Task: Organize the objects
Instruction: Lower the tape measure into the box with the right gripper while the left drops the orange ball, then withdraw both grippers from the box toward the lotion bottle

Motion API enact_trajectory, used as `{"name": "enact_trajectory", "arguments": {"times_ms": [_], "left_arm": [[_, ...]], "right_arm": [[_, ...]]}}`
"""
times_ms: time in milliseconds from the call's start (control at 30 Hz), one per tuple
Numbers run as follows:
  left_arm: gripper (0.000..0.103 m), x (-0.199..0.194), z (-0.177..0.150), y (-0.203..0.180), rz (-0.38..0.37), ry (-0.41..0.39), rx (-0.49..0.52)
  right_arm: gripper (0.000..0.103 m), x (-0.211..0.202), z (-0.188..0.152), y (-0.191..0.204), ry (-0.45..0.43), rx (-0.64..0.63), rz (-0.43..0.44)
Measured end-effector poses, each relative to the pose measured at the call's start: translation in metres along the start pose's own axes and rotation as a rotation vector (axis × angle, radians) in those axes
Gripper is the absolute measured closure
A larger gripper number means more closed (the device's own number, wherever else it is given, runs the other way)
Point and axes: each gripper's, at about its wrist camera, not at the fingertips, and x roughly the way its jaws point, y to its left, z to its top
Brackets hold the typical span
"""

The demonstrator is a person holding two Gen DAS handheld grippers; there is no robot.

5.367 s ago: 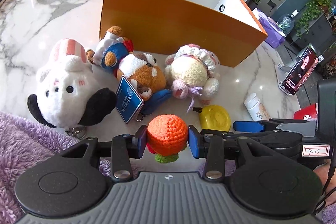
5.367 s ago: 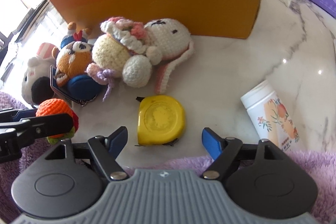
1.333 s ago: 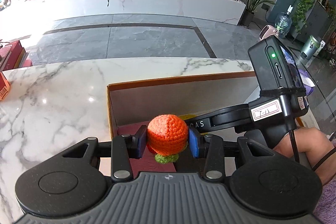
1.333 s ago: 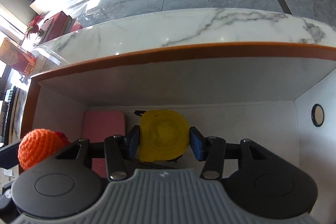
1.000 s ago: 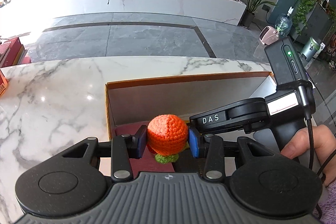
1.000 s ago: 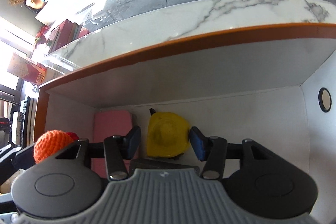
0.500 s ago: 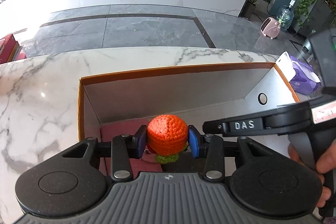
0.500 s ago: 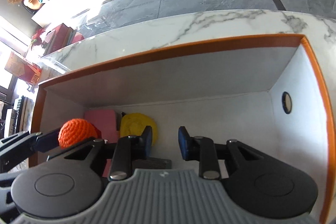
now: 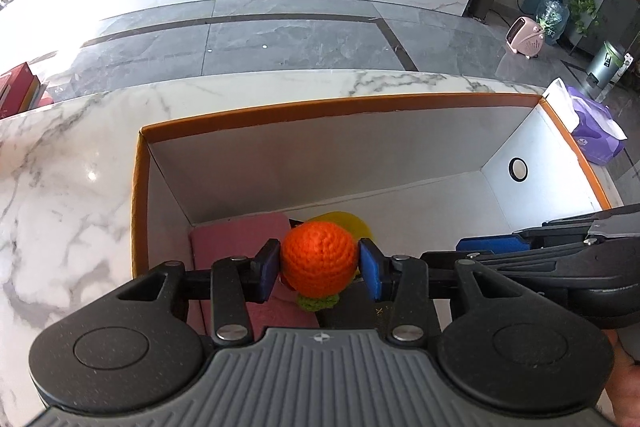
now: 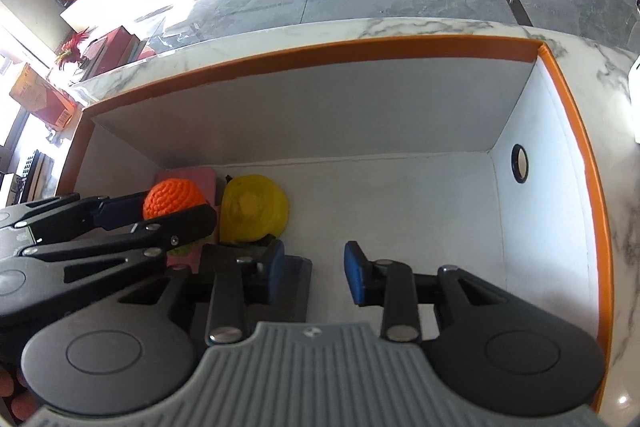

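Two risks stand out. Nearest, the left hand-held gripper [image 9: 318, 270] clamps the crocheted orange ball [image 9: 319, 264] above the pink pad [image 9: 236, 237] in the orange box [image 9: 138, 203]; released from this height, the round ball could roll or bounce off the pad. Alongside, the right hand-held gripper [image 10: 314, 277] hangs open and empty, close enough for the two tools to knock. Farther in, the yellow tape measure [image 10: 255, 207] lies on the box floor; a second ago the right fingers straddled it.
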Motion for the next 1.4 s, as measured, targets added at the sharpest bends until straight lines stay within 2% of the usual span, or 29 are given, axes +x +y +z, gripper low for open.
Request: {"name": "enact_trajectory", "arguments": {"times_ms": [167,233,433,533,700,867,1067,1333,1400], "left_arm": [[0.041,-0.019,-0.003,-0.002,-0.024,-0.038,-0.001],[0.033,-0.029,-0.005,-0.005,-0.019,-0.058,-0.009],[0.032,-0.071,-0.019,-0.011,-0.043,-0.141,-0.034],[0.032,-0.092,-0.032,-0.018,-0.064,-0.178,-0.031],[0.033,-0.119,-0.057,-0.034,-0.098,-0.210,-0.027],[0.035,-0.136,-0.084,-0.052,-0.132,-0.207,0.000],[0.036,-0.152,-0.118,-0.078,-0.115,-0.206,0.048],[0.036,-0.158,-0.166,-0.097,-0.180,-0.134,0.003],[0.039,-0.158,-0.176,-0.099,-0.190,-0.120,-0.019]], "right_arm": [[0.060,-0.015,-0.008,0.000,-0.041,-0.038,-0.030],[0.058,-0.024,-0.012,0.000,-0.061,-0.054,-0.036],[0.056,-0.062,-0.034,0.005,-0.130,-0.093,-0.030],[0.049,-0.085,-0.049,0.006,-0.170,-0.111,-0.017],[0.048,-0.118,-0.081,0.005,-0.195,-0.152,0.001],[0.048,-0.137,-0.119,0.005,-0.189,-0.192,-0.003],[0.047,-0.146,-0.173,-0.001,-0.150,-0.245,-0.029],[0.043,-0.157,-0.216,-0.035,-0.090,-0.204,-0.024],[0.036,-0.157,-0.219,-0.049,-0.056,-0.177,-0.019]]}}
